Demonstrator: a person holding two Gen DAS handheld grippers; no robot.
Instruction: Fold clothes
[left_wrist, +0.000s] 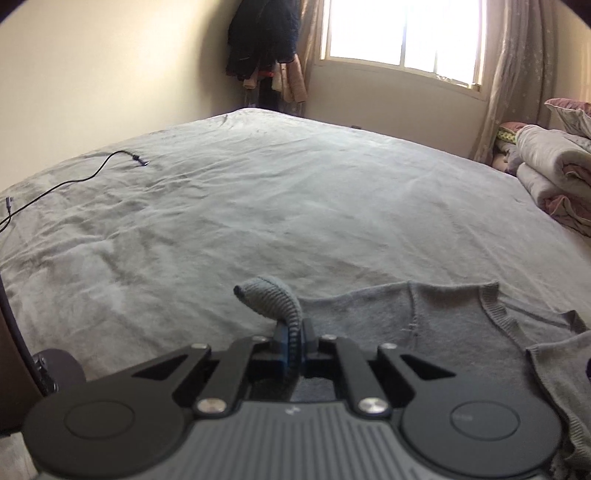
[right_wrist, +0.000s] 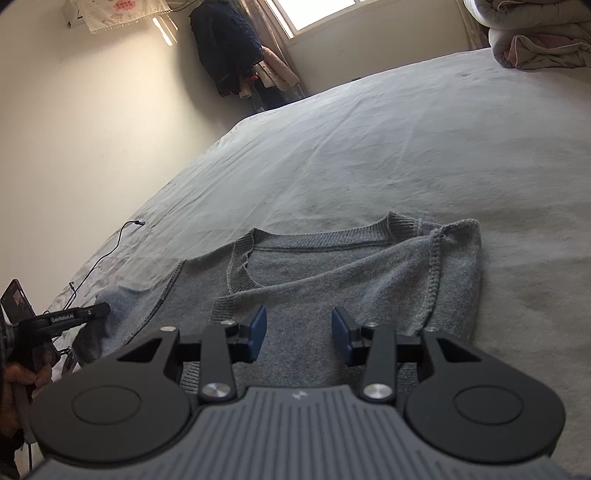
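The left gripper (left_wrist: 293, 338) is pinching the ribbed cuff (left_wrist: 275, 297) of a grey knit sweater (right_wrist: 332, 280), jaws pressed together on it. The right gripper (right_wrist: 299, 330) is hovering with jaws spread above the sweater, nothing between them. The sweater is lying on the grey bedsheet (left_wrist: 258, 206) at the near edge. Further off, a black cable (left_wrist: 92, 173) is trailing across the sheet, folded quilts (left_wrist: 554, 173) are sitting by the window (left_wrist: 402, 33).

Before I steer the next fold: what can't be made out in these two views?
- Grey knit sweater: hem and lower body hidden under the right gripper body, right wrist view; right side cut off by the edge, left wrist view.
- Left gripper: how much ribbed grey cuff sits between its pads, hidden by the pads.
- Dark phone-like device: screen too small, cut by the left edge.
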